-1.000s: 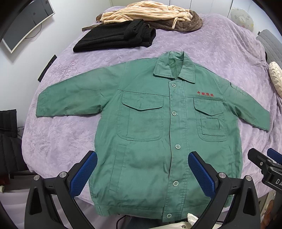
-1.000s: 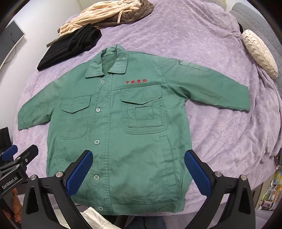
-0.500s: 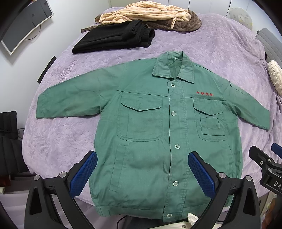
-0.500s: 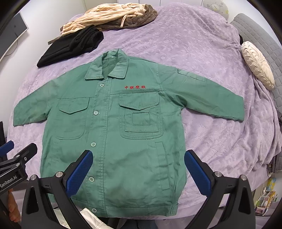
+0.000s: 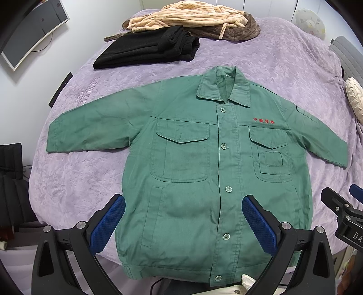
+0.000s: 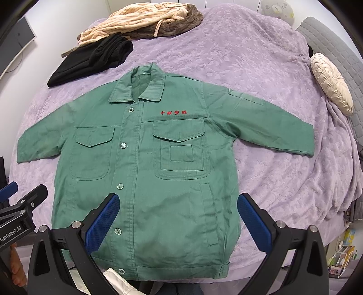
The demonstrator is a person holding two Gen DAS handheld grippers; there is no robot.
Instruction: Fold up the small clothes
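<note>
A small green button-up jacket (image 5: pixel 204 172) (image 6: pixel 145 172) lies flat and face up on the purple bedspread (image 5: pixel 74 177) (image 6: pixel 272 172), both sleeves spread out, collar at the far end, red embroidery on one chest pocket. My left gripper (image 5: pixel 183 223) hovers open above the jacket's lower hem, holding nothing. Above the same hem area my right gripper (image 6: pixel 178 221) is also open and empty. The right gripper's black body (image 5: pixel 342 217) shows at the right edge of the left wrist view, and the left one (image 6: pixel 18 211) at the left edge of the right wrist view.
A folded black garment (image 5: pixel 149 51) (image 6: pixel 90 60) and a heap of beige and brown clothes (image 5: pixel 190 19) (image 6: pixel 140 19) lie at the far end of the bed. A cream cushion (image 6: pixel 331 84) rests at the right. The bed's near edge runs just under the hem.
Both grippers have drawn slightly back and shifted a little, so the jacket sits a bit lower and more centred in the views. The jacket itself has not moved. Both stay open.
</note>
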